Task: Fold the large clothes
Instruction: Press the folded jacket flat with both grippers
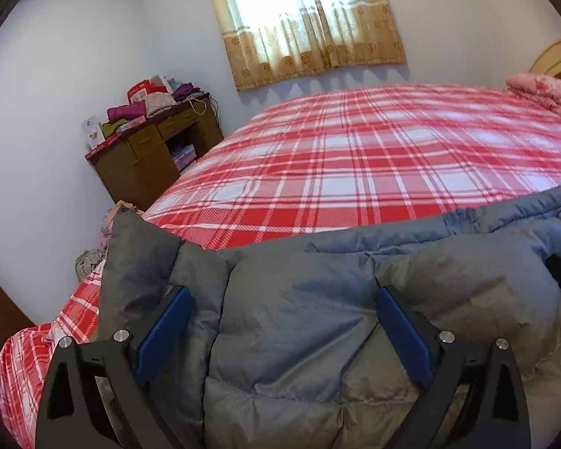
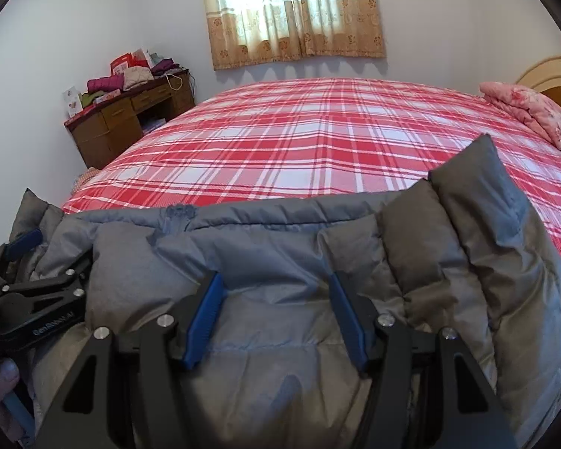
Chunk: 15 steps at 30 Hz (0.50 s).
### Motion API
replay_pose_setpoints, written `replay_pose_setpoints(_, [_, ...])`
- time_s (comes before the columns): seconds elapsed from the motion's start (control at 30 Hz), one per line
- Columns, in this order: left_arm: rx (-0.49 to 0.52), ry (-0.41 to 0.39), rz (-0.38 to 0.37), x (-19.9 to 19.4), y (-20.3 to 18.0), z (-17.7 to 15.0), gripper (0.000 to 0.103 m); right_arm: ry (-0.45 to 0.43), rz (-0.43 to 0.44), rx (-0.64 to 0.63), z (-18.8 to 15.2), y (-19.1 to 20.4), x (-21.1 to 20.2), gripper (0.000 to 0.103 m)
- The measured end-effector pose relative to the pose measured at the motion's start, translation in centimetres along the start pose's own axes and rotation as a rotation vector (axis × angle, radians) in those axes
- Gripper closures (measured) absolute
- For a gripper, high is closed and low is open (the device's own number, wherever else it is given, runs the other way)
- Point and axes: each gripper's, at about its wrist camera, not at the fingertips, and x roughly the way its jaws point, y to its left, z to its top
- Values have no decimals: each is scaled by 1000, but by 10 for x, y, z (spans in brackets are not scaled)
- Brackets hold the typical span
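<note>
A grey quilted puffer jacket lies bunched along the near edge of the bed, and its upper edge stands up in a thick roll. My left gripper has its blue pads set wide apart, pressed on a fat fold of the jacket. My right gripper holds another thick fold, with the padded cloth bulging between its pads. In the right wrist view, a blue finger of the left gripper shows at the far left, against the jacket's other end. One jacket corner sticks up at the right.
The bed's red and white plaid sheet stretches away beyond the jacket. A folded pink quilt lies at the far right by the headboard. A brown wooden desk piled with clothes stands in the far left corner under a curtained window.
</note>
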Motion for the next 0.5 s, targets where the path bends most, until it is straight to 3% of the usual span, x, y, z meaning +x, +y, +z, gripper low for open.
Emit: replay_pose_setpoints(0.5, [58, 99, 4, 26, -14, 1, 1, 77, -47, 31, 0, -7, 17, 41])
